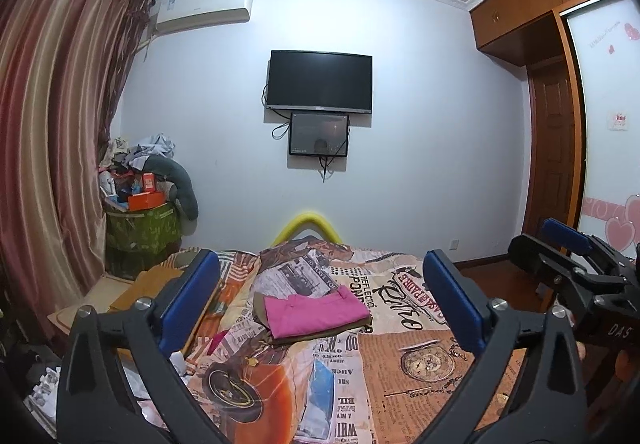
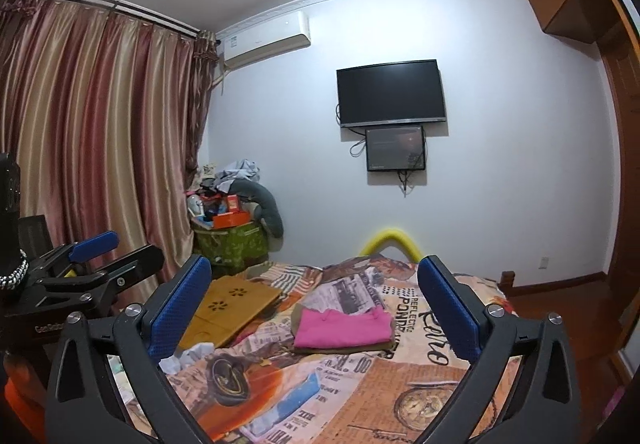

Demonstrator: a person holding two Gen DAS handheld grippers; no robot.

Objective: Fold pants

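Evidently the folding is judged done — the pink pants (image 1: 316,314) are laid folded on the bedspread (image 1: 404,360), ahead of and apart from both wide-open, empty claws, left gripper (image 1: 320,298) and right gripper (image 2: 314,308) — so only withdrawal is called for

Pink pants (image 1: 316,310) on olive garment (image 1: 352,328); orange newsprint-patterned bedspread (image 1: 420,368); blue gripper pads (image 1: 452,300); striped pink-gold curtains (image 1: 52,116).

Pants (image 1: 316,314): matt pink cloth, smooth, on the printed cloth bedspread (image 1: 420,372). Beside it, tray (image 2: 232,304): pale wood. Curtain (image 2: 100,132): glossy satin.
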